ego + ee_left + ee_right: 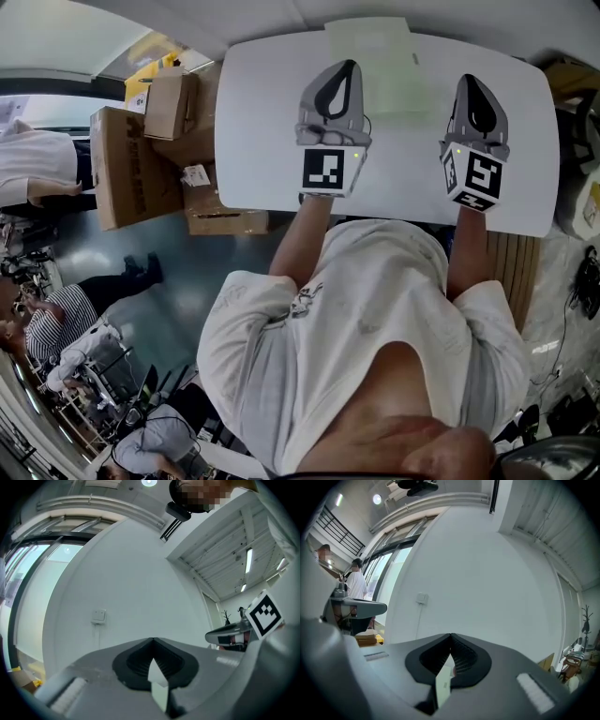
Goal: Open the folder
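Left gripper: jaws pressed together with nothing pinched; in the left gripper view the tips meet in front of a bare white wall.
Right gripper: jaws likewise closed and empty, confirmed in the right gripper view.
Folder: pale green, flat and closed, at the table's far edge, upper centre of the head view.
Folder against grippers: the left gripper's tip overlaps its left edge in the picture, though contact cannot be told; the right gripper sits to its right, apart.
Table: white and smooth.
Room: cardboard boxes stand at the table's left on a blue-grey floor; a wall switch shows in both gripper views, and a coat stand at the right gripper view's right edge.
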Tool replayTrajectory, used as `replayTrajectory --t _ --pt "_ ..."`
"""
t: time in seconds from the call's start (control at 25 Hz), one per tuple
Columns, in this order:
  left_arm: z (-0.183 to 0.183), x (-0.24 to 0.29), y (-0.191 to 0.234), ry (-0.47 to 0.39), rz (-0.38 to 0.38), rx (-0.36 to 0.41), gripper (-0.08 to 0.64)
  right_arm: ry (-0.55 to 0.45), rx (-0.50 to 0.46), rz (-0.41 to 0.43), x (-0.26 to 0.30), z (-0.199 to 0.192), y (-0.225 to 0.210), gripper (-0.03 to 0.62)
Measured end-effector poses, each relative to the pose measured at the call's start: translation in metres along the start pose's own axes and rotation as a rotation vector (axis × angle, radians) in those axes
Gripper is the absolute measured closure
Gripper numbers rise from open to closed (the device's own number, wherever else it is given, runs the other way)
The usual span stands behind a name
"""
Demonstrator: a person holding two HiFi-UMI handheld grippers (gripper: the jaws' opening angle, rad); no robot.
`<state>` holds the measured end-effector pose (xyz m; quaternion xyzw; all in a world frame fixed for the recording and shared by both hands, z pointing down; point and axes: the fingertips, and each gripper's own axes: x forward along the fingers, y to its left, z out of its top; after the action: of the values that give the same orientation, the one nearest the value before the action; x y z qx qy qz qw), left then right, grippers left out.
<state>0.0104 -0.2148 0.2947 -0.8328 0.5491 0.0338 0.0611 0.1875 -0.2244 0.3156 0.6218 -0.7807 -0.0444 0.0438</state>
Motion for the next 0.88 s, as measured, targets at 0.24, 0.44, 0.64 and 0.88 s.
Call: replayTrajectory --t 0.24,0.44,0.64,0.88 --pt "-0.004 0.009 -0.002 0.013 0.001 0.014 0.566 0.053 0.098 0.041 0.012 -0.023 0.000 0.591" --pt "-0.009 0.015 -0.004 0.009 0.001 0.025 0.566 0.083 0.084 0.045 0.017 -0.043 0.001 0.589" --pt "-0.018 0.019 -0.014 -0.014 -0.015 0.018 0.566 0.103 0.082 0.038 0.024 -0.065 -0.001 0.586" --pt "-0.029 0.020 -0.023 -0.023 -0.036 0.017 0.566 0.198 0.127 0.034 0.029 -0.112 -0.005 0.558"
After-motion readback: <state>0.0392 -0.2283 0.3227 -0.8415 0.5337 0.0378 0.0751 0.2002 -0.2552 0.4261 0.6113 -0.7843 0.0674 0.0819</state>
